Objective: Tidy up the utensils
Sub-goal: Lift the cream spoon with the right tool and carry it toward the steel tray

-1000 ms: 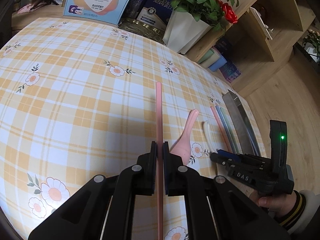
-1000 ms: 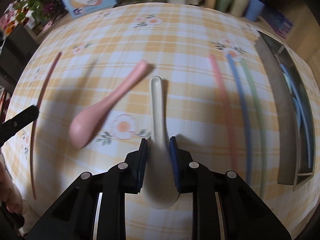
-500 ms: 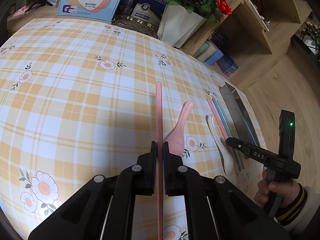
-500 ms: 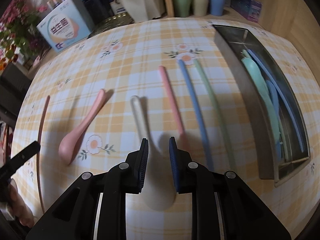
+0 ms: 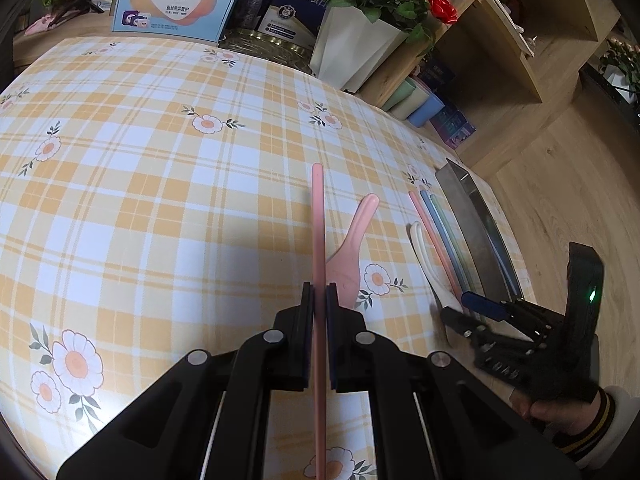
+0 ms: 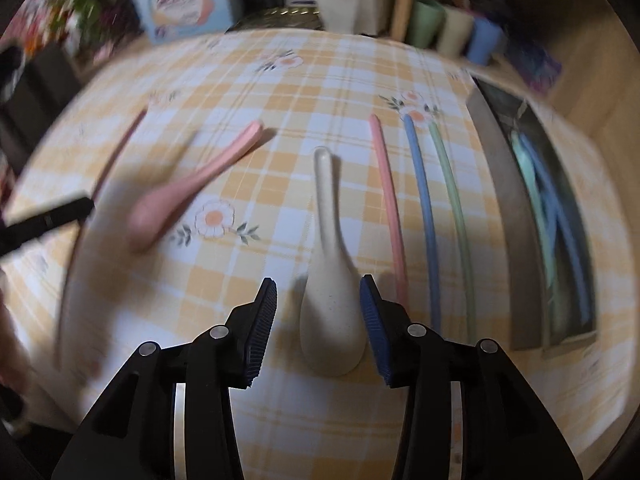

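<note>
Since the earlier frame the right hand-held gripper has just been opening its jaws, and the white spoon that it was clamping is now lying free on the surface between the two pads, which are standing clear of it on both sides.

Going from left to right in the right wrist view: the left hand-held gripper is staying closed on a pink chopstick. Beside it a pink spoon is lying slanted on the checked cloth. Next the white spoon is lying with its handle pointing away. Just right of it three chopsticks are lying side by side: a second pink one, a blue one and a green one. At the far right a metal tray is holding more blue and green utensils.
</note>
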### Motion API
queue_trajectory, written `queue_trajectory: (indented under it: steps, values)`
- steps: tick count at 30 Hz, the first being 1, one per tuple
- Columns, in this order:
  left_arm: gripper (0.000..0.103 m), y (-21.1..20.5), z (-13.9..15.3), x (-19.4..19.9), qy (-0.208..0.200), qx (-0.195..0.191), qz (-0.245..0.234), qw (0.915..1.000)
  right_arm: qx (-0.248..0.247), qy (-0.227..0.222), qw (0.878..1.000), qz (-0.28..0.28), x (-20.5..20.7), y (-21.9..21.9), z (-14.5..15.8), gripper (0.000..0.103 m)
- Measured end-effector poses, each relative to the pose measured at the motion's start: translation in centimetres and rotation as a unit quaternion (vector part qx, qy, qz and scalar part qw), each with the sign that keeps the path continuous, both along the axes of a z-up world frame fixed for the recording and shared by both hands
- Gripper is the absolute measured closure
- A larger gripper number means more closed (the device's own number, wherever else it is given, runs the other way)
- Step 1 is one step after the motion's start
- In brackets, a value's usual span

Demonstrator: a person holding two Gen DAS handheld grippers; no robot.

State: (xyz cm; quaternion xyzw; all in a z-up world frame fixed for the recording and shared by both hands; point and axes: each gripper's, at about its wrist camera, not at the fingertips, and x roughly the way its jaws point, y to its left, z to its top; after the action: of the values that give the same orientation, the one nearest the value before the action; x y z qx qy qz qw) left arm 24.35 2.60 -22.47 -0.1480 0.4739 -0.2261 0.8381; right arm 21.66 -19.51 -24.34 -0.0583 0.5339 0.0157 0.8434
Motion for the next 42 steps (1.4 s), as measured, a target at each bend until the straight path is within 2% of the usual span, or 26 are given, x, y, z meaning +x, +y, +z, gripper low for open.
queue_trajectory:
  steps: [2,3,5,8,11,13,14,15,21,27,31,34,36,38,42]
  values:
    - [0.097,-0.1,0.0,0.0,-0.001,0.001,-0.001,1.0,-0.04,0.003,0.999,0.005,0.2,0.7,-0.7,0.062]
    - [0.097,-0.1,0.0,0.0,-0.002,0.001,-0.002,1.0,-0.046,0.005,0.999,0.004,0.2,0.7,-0.9,0.062]
    - [0.097,-0.1,0.0,-0.1,-0.003,0.001,-0.003,1.0,-0.048,0.004,0.999,0.002,0.3,0.5,-0.9,0.07]
    - [0.097,0.0,0.0,-0.1,-0.001,-0.001,-0.002,1.0,-0.047,-0.004,0.999,-0.012,0.2,-0.3,-0.3,0.071]
    - [0.097,0.0,-0.1,0.0,0.001,-0.005,-0.001,1.0,0.007,-0.014,0.999,-0.039,0.3,-2.0,0.9,0.071]
    - [0.097,0.0,-0.2,0.0,0.002,-0.006,-0.003,1.0,0.086,-0.009,0.995,-0.059,0.4,-3.2,1.1,0.071]
    - [0.097,-0.1,-0.1,0.0,0.002,-0.006,-0.004,1.0,0.11,-0.004,0.992,-0.07,0.4,-3.6,1.1,0.071]
    - [0.097,-0.1,-0.2,0.0,0.002,-0.006,-0.005,1.0,0.153,-0.002,0.985,-0.081,0.4,-4.2,1.0,0.071]
    - [0.097,-0.2,-0.1,-0.1,0.002,-0.003,-0.006,1.0,0.206,0.015,0.971,-0.117,0.4,-5.2,-0.2,0.076]
    - [0.097,-0.8,-0.2,-0.1,0.002,0.001,-0.013,0.9999,0.165,0.004,0.977,-0.136,0.2,-6.5,0.2,0.076]
    - [0.097,-1.0,-0.2,-0.1,0.003,0.004,-0.015,0.9999,0.162,-0.005,0.976,-0.143,0.3,-7.5,0.4,0.076]
    - [0.097,-1.0,-0.3,-0.1,0.004,0.005,-0.016,0.9999,0.163,-0.011,0.976,-0.146,0.2,-8.0,0.5,0.082]
    - [0.097,-1.0,-0.3,-0.1,0.004,0.005,-0.015,0.9999,0.164,-0.013,0.974,-0.154,0.3,-8.5,0.4,0.082]
    - [0.097,-1.0,-0.3,-0.1,0.004,0.005,-0.016,0.9999,0.163,-0.013,0.974,-0.154,0.5,-8.7,0.3,0.091]
    - [0.097,-1.0,-0.5,-0.1,0.005,0.004,-0.015,0.9999,0.195,-0.003,0.97,-0.143,0.4,-8.6,-0.1,0.099]
